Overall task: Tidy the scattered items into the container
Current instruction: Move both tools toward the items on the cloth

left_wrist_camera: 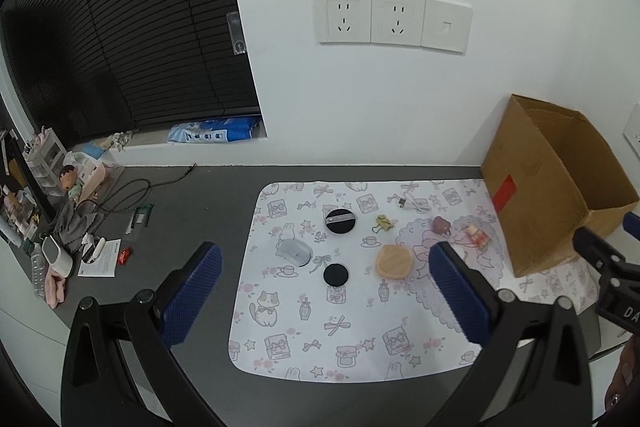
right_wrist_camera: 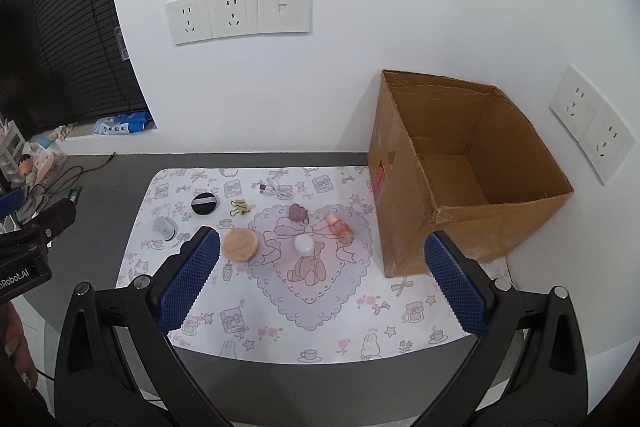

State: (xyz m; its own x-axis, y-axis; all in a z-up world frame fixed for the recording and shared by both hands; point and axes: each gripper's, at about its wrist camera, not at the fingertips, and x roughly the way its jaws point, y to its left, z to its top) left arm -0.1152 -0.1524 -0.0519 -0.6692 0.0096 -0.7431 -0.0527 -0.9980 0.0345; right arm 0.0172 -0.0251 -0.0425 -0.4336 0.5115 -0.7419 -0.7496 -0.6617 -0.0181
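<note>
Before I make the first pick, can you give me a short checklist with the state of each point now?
1. Left gripper open, holding nothing: ok.
2. Right gripper open, holding nothing: ok.
3. Box upright, top open: ok.
4. Space inside box: ok, the visible part is bare.
5. Bottle and white jar unobstructed from above: ok.
6. Items already in box: not ok, all lie on the mat.
</note>
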